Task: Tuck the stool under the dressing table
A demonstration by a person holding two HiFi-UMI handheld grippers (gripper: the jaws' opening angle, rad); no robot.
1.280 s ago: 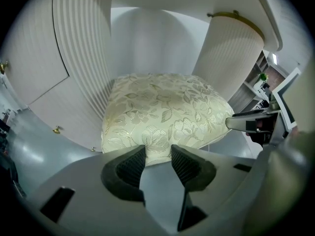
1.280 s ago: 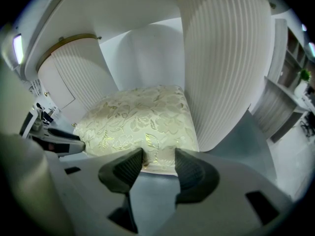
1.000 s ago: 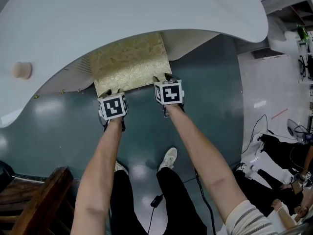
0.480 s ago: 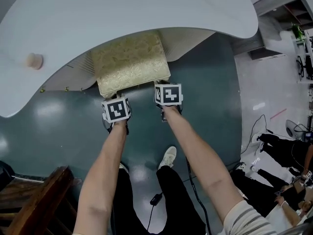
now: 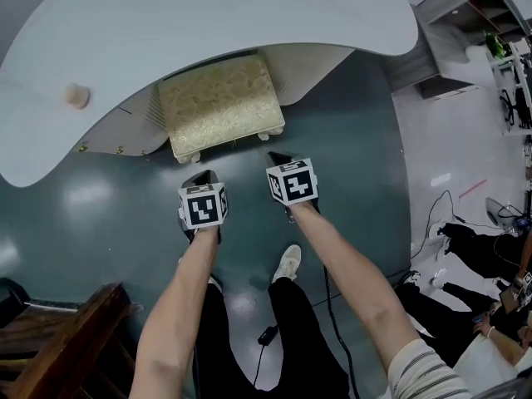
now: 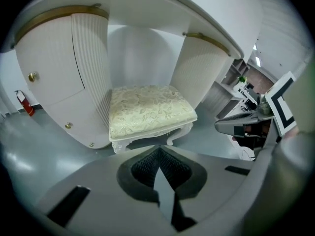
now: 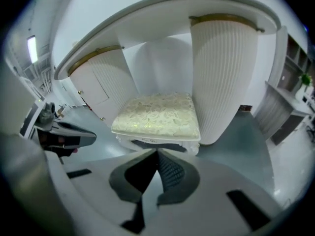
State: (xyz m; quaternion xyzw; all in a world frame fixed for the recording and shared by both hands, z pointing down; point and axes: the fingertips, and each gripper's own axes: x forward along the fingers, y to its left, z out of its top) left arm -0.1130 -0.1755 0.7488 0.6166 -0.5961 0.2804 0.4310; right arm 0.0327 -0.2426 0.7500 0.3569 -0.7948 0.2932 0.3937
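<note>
Landmark: dressing table (image 5: 208, 23), white with a curved top; I give every place below against it.

Left pedestal (image 6: 49, 73): ribbed white cabinet under the table's left end, with brass knobs. It forms the left wall of the knee recess.

Left gripper (image 5: 205, 178): out in front of the table over bare floor (image 5: 108, 189), pointing down toward the recess. Its jaws have just been closing and are now clenched tip to tip with nothing between them.

Stool (image 5: 220, 102): gold-patterned cushion on white carved legs, standing in the recess between the two pedestals. The rear part sits under the top, while the front edge and front feet show just outside the table's front line. Neither gripper touches it.

Right gripper (image 5: 279, 160): also in front of the table, apart from the stool's front edge. Its jaws have just been closing too and are pressed together on nothing.

Right pedestal (image 7: 224, 77): the stool's right front corner is just beside it; I cannot tell whether they touch.

Task standing: I judge the stool nearly tucked, with its front lip proud of the table.

Risk, further push: clenched tips on a soft cushion could skid off, or skew the stool so a leg scrapes the right pedestal.

Risk, footing: a cable (image 5: 264, 339) lies on the floor well in front of the table, by the person's shoe (image 5: 288, 267). A backward step could snag it.
</note>
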